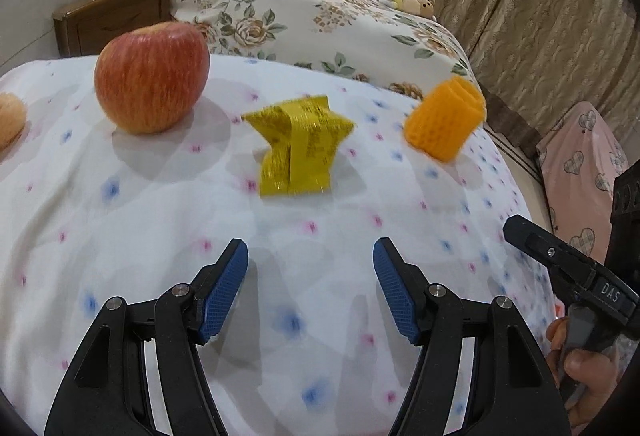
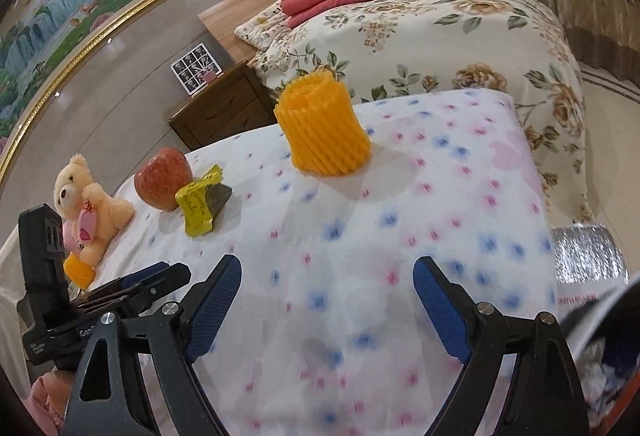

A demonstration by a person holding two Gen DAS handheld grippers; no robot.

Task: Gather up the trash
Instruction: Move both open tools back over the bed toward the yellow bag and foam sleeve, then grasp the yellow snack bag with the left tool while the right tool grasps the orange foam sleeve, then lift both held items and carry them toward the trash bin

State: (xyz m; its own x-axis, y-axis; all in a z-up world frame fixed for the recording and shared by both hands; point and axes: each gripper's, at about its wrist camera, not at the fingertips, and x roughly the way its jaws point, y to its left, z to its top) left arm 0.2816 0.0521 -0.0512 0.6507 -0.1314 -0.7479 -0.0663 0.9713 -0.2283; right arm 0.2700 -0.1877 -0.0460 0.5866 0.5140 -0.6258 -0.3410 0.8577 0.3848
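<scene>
A crumpled yellow wrapper (image 1: 298, 146) lies on the flowered white cloth (image 1: 160, 220), straight ahead of my left gripper (image 1: 311, 278), which is open and empty a short way before it. An orange foam fruit net (image 1: 444, 118) stands to the wrapper's right. In the right wrist view the same net (image 2: 324, 126) stands upright ahead of my right gripper (image 2: 328, 294), also open with nothing between its blue pads (image 2: 214, 306). The wrapper (image 2: 200, 202) shows at the left there, next to the apple. A second orange net (image 2: 78, 270) lies by the teddy bear.
A red apple (image 1: 152, 78) sits left of the wrapper. A teddy bear (image 2: 86, 204) sits at the cloth's left end. Behind is a bed with a floral cover (image 1: 320, 20), a wooden nightstand (image 1: 112, 18), curtains. A silver-lined bin (image 2: 586, 256) stands off the right edge.
</scene>
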